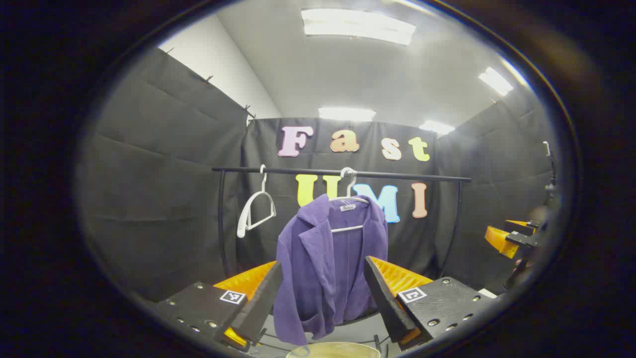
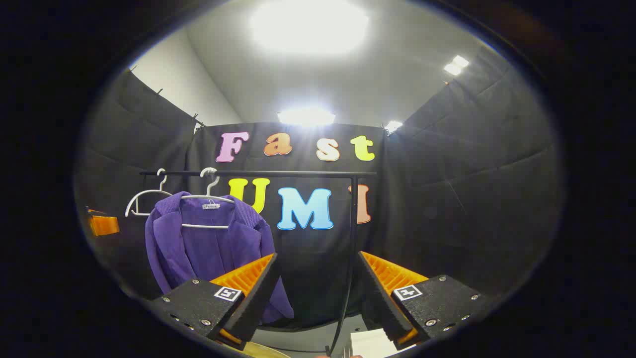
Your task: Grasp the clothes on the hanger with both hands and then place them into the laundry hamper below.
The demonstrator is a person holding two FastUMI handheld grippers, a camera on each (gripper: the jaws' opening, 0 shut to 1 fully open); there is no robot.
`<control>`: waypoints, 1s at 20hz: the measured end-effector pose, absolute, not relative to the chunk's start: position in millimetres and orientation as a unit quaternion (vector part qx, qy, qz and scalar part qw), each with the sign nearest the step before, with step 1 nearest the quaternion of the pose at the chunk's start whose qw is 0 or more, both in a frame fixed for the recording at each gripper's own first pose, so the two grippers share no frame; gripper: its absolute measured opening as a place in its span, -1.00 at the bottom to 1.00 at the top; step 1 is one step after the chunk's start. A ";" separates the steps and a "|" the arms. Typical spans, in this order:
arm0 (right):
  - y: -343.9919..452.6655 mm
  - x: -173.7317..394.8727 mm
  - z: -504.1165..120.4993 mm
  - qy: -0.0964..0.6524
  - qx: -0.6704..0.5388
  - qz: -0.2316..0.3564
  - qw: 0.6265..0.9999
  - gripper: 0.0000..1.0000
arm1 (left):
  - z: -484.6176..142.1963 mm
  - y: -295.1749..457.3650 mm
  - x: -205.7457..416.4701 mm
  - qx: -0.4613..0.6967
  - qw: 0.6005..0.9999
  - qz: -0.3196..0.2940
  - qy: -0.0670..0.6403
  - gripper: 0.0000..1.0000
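Hanging from black rail (image 1: 343, 173), far centre: purple jacket (image 1: 328, 263) on white hanger (image 1: 348, 206), hamper rim (image 1: 333, 349) just below. Fabric looks soft, ribbed, light; likely slumps once lifted. Best hold: 2 shoulders near collar. Left gripper (image 1: 323, 293) wide open, empty, framing jacket. Right gripper (image 2: 315, 293) wide open, empty, jacket off left.

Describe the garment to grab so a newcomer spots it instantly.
Find the black rail running across the back cloth wall. Two white hangers hang from it: the bare hanger carries nothing, while beside it the other hanger carries the purple jacket. That jacket is ribbed, with lapels, and is the one garment on the rail.
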State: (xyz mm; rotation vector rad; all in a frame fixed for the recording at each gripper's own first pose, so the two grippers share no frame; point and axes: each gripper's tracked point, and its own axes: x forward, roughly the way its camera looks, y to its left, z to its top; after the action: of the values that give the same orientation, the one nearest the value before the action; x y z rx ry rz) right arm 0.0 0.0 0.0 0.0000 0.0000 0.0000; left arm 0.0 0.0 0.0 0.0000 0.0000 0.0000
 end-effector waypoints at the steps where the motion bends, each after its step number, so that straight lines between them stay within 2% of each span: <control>1: 0.2 -2.7 -2.2 0.002 0.001 -0.003 1.000 0.90 | -4.4 0.8 2.5 0.003 1.000 -0.003 0.007 1.00; 4: -5.6 -6.3 -10.9 0.018 -0.004 -0.019 1.000 0.91 | -12.6 7.7 3.8 0.021 1.000 0.009 0.011 1.00; 5: -7.8 -7.0 -14.2 0.026 -0.003 -0.023 0.999 0.91 | -17.8 9.0 5.4 0.016 1.000 0.015 0.014 0.89; 9: -22.5 -16.2 -18.0 0.034 0.003 -0.057 0.998 0.90 | -38.3 2.0 6.6 -0.015 0.999 -0.005 0.029 0.90; 17: -27.3 -37.7 -32.0 0.067 0.022 -0.083 0.994 0.90 | -62.6 4.5 -2.3 -0.005 0.998 -0.005 0.058 0.90; 18: -26.7 -39.1 -32.3 0.070 0.027 -0.085 0.994 0.92 | -65.9 3.3 -2.6 -0.010 0.998 -0.006 0.064 1.00; 19: -24.8 -41.6 -31.4 0.074 0.032 -0.086 0.993 0.92 | -68.8 3.7 -2.7 -0.012 0.998 -0.005 0.069 0.90; 20: -22.4 -43.6 -32.1 0.077 0.035 -0.084 0.993 0.90 | -72.2 6.4 -5.3 -0.012 0.997 0.000 0.074 0.89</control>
State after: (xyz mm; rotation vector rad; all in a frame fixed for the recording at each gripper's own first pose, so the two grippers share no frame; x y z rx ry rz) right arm -43.6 -22.4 -32.1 0.0706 0.1552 -0.1692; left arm -5.3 6.4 -72.2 -0.0231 0.1481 -0.0004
